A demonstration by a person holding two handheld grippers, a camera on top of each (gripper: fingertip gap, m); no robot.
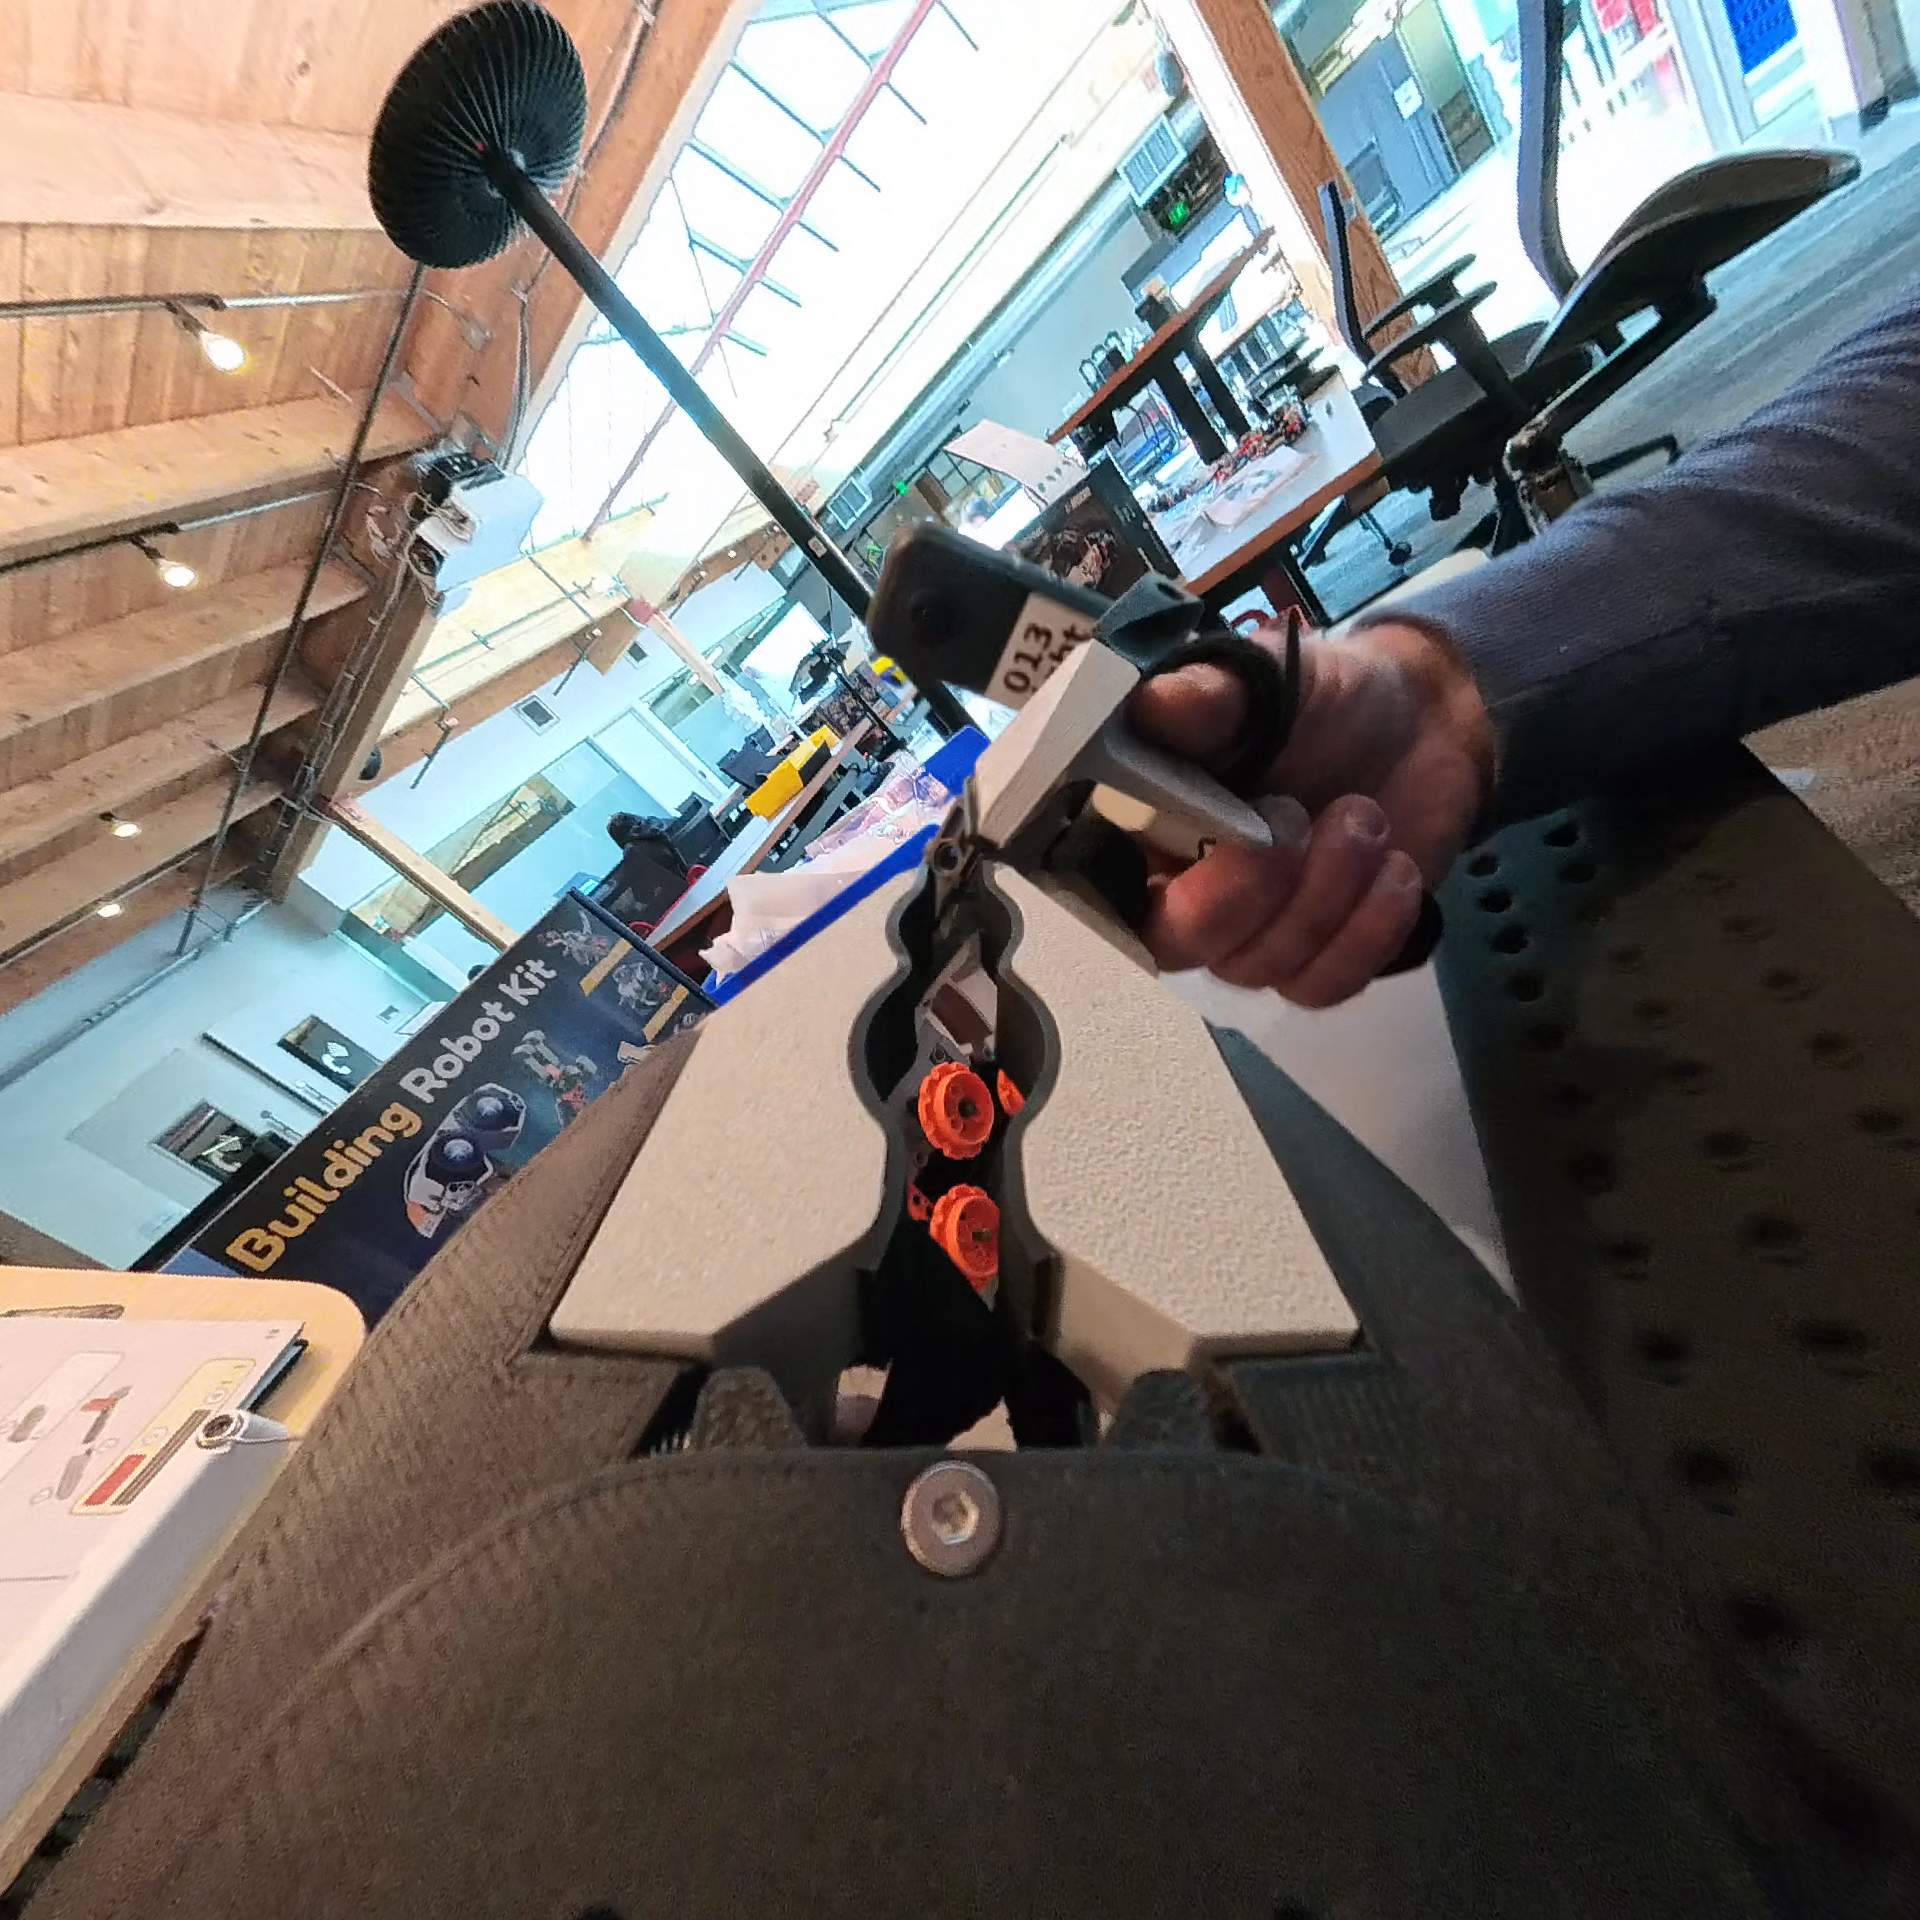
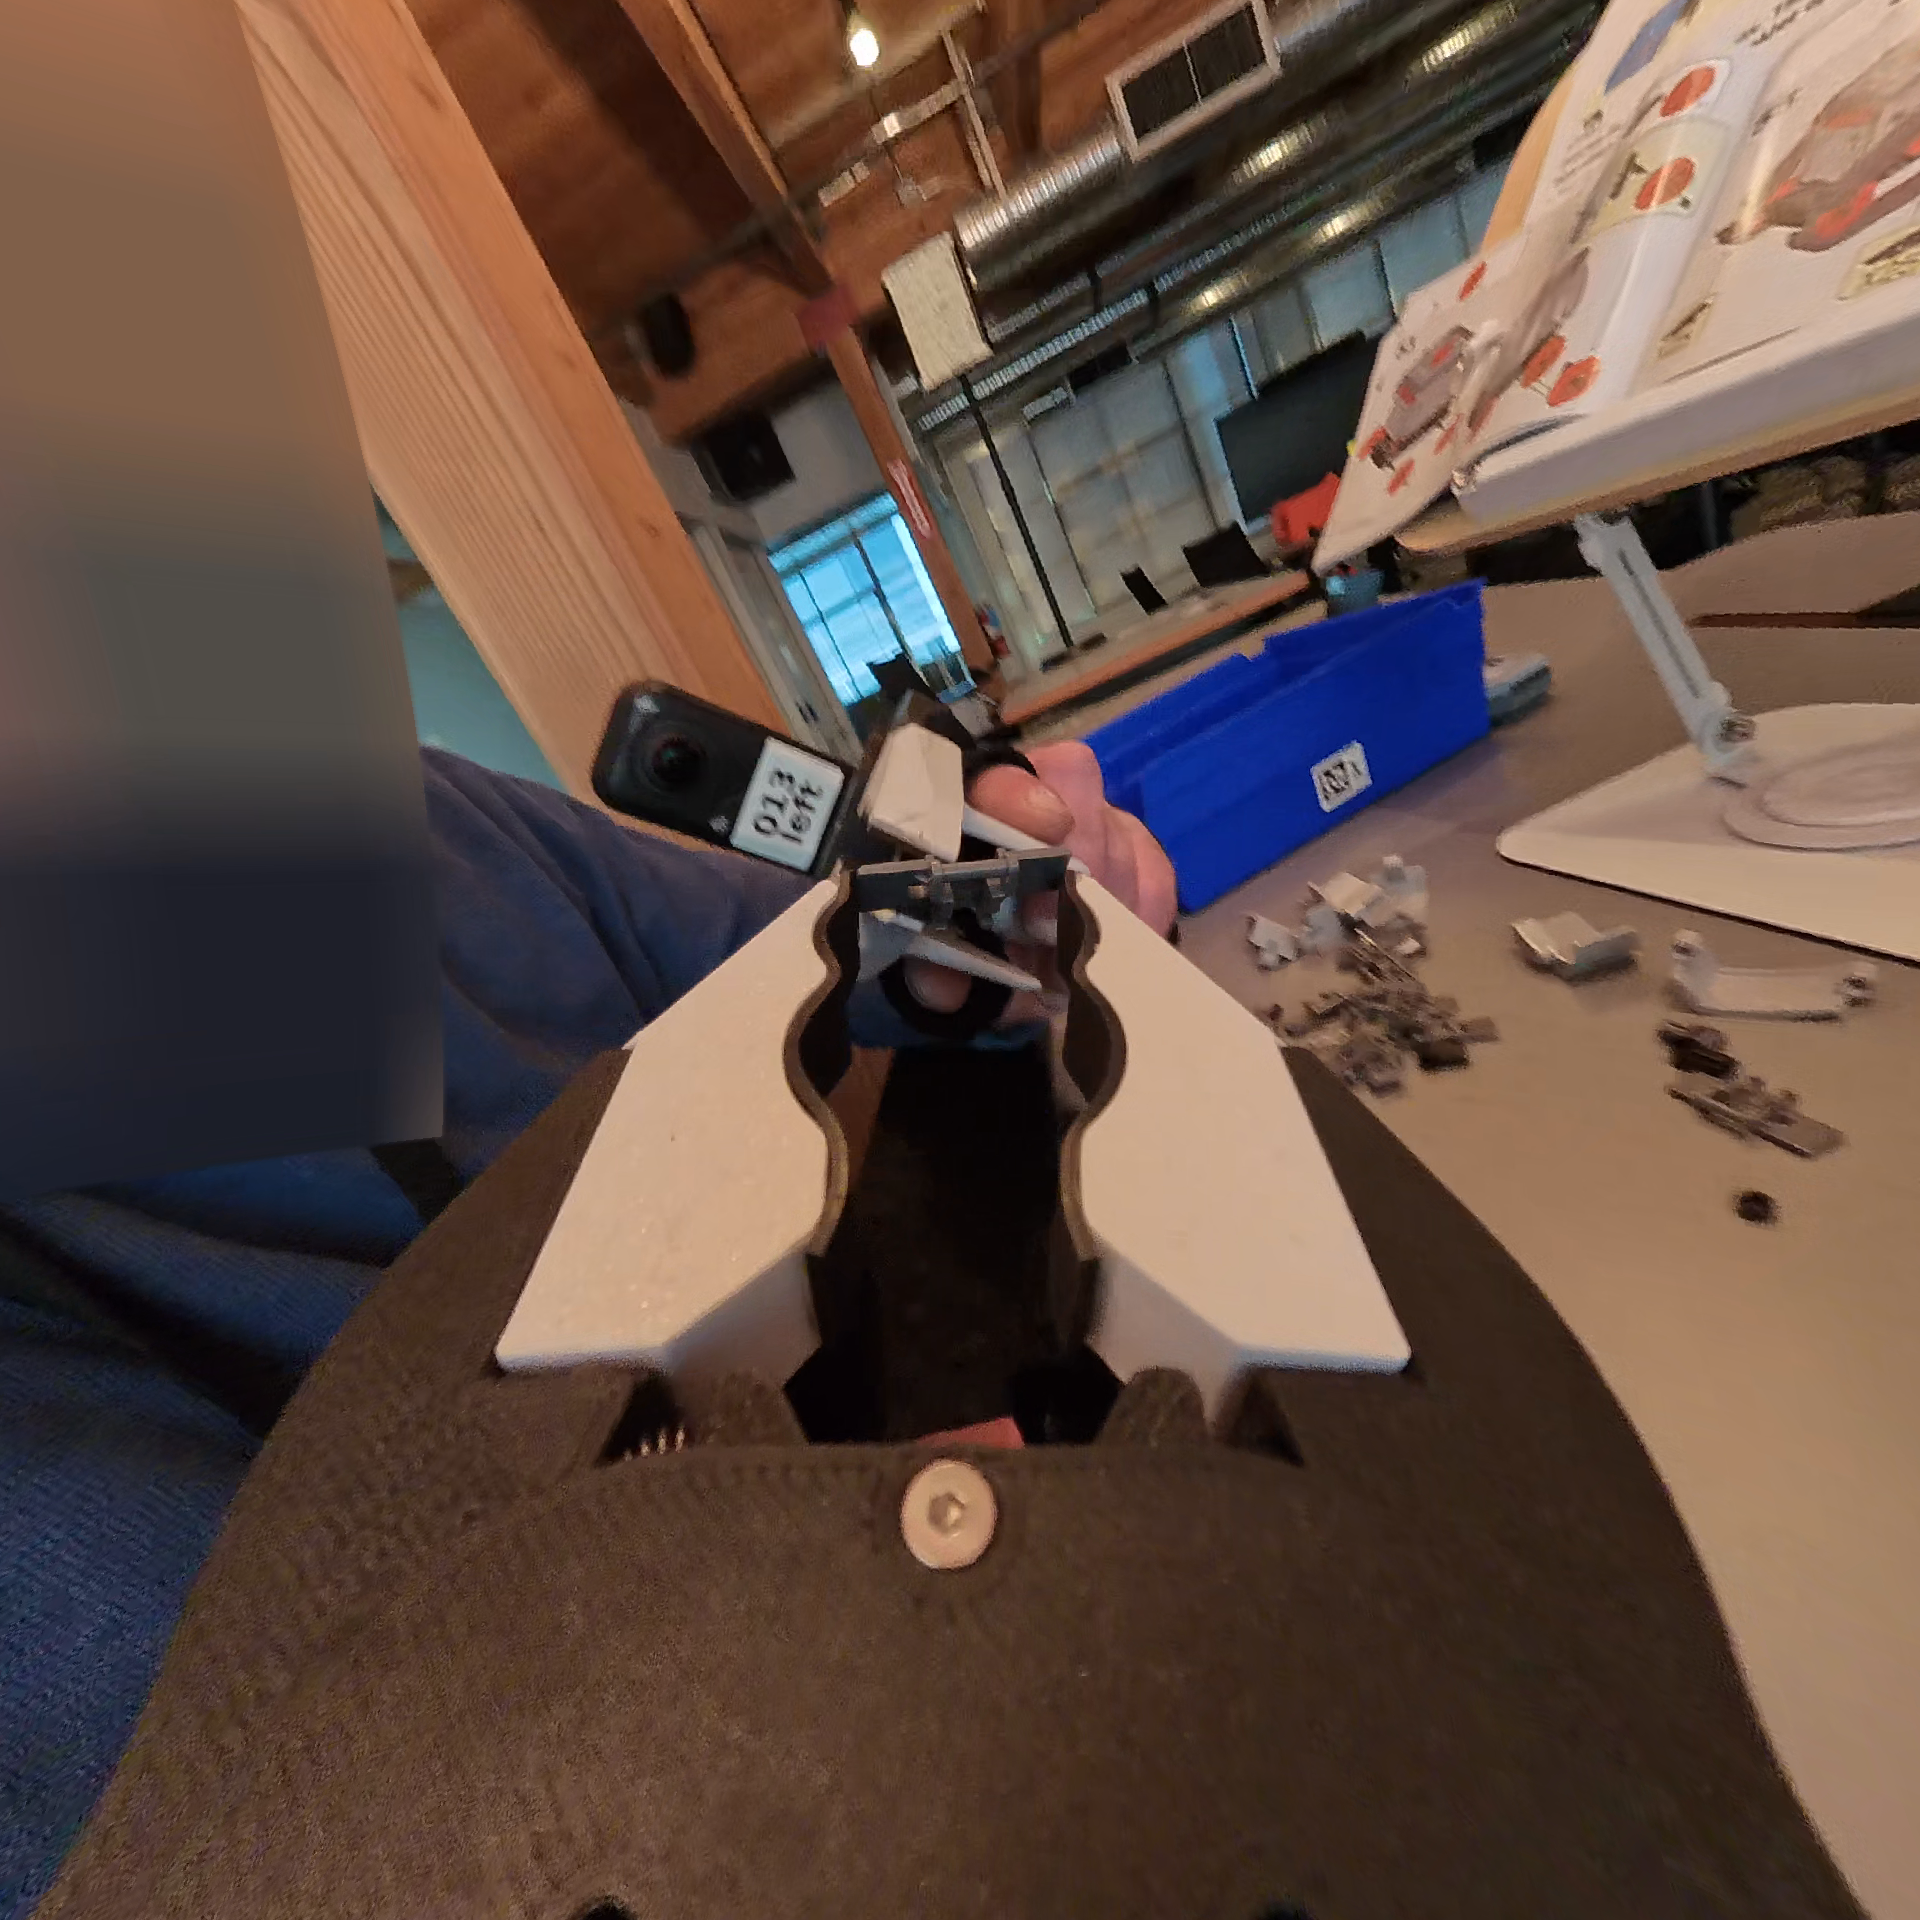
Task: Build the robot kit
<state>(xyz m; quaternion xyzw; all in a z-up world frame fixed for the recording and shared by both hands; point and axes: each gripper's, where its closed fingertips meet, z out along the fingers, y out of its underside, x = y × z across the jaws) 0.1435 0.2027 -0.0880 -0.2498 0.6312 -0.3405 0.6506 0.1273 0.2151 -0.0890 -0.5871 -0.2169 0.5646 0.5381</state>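
Sitting on the grey table (image 2: pixel 1558 1299), a blue plastic bin (image 2: pixel 1320 748) — contents hidden from here. Both grippers are raised, tips meeting. The left gripper (image 1: pixel 961 914) is clamped on a small model (image 1: pixel 961 1132) of black and grey pieces with orange toothed wheels; the right gripper (image 2: pixel 961 894) pinches its grey end. Loose grey parts (image 2: pixel 1392 1008) lie scattered — beside a booklet stand (image 2: pixel 1683 831).

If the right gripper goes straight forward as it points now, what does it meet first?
Probably the left gripper: it faces the right gripper just beyond the grey brick assembly at the tips, though depth is unclear.
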